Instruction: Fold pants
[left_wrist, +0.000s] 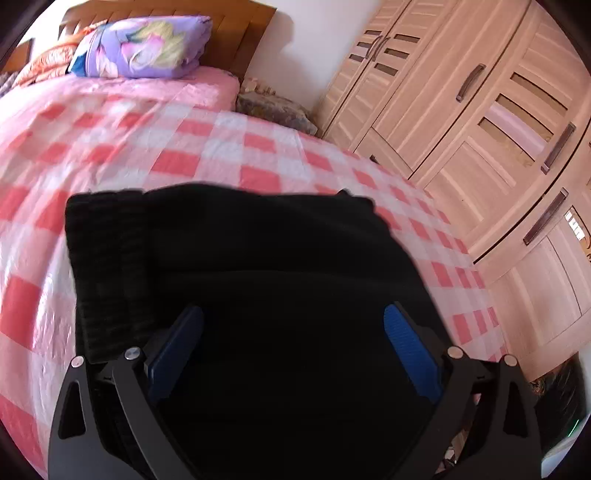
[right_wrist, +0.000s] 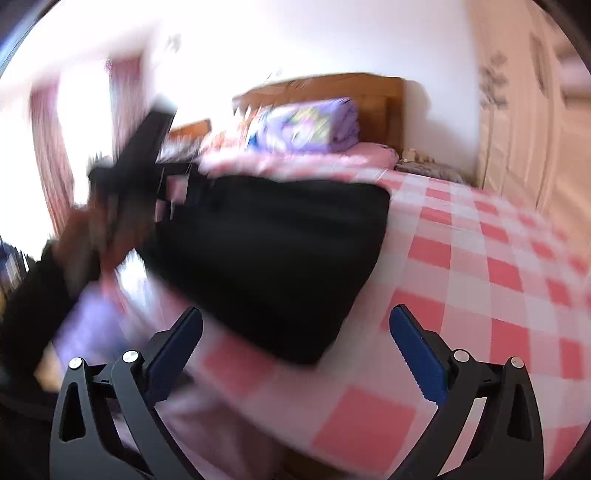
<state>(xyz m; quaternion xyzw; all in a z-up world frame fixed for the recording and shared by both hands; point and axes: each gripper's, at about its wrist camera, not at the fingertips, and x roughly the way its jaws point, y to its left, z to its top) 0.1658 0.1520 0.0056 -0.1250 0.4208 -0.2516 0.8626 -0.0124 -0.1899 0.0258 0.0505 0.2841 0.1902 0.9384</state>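
Observation:
The black pants (left_wrist: 258, 251) lie folded in a compact rectangle on the pink checked bedspread (left_wrist: 155, 140). My left gripper (left_wrist: 293, 336) is open, its blue pads (left_wrist: 410, 347) spread wide just above the near part of the pants. In the right wrist view the pants (right_wrist: 266, 258) lie ahead and left of my right gripper (right_wrist: 295, 339), which is open and empty over the bedspread (right_wrist: 461, 277). The left gripper and the hand holding it (right_wrist: 122, 192) show blurred at the pants' left end.
A folded purple floral quilt (left_wrist: 147, 44) lies at the wooden headboard (left_wrist: 240, 33). A light wood wardrobe (left_wrist: 480, 110) lines the right side of the bed. A small bedside table (left_wrist: 273, 107) stands in the corner. A bright window with curtains (right_wrist: 55, 147) is at left.

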